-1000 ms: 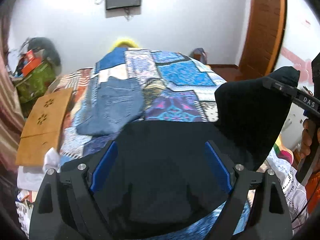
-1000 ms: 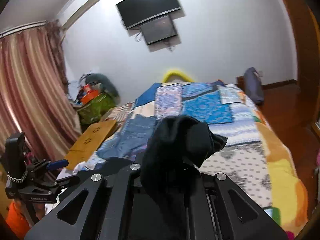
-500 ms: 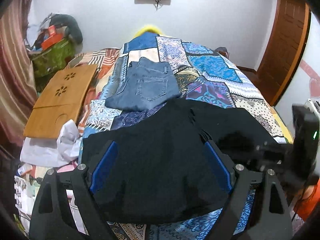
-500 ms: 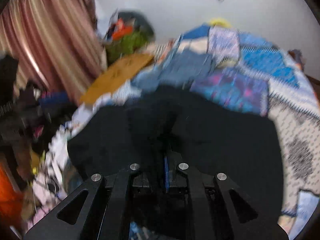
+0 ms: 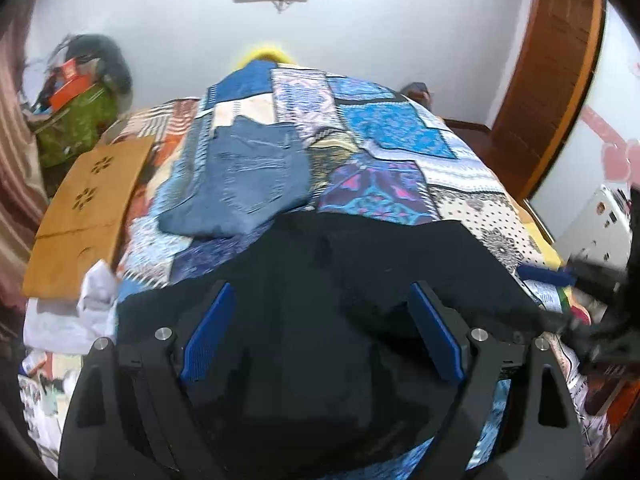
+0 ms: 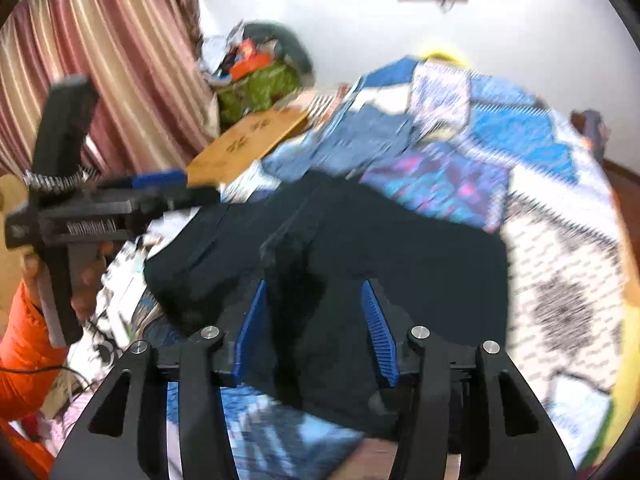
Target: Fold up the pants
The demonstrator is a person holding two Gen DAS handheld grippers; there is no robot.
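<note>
Now both hand-held grippers tilted down over black pants (image 5: 320, 320), jaws apart.

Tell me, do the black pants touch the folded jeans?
Touching: in the left wrist view the black pants overlap the near edge of the folded jeans.

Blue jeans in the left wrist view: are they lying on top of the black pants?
No, the blue jeans lie farther up the bed, beyond the black pants.
</note>
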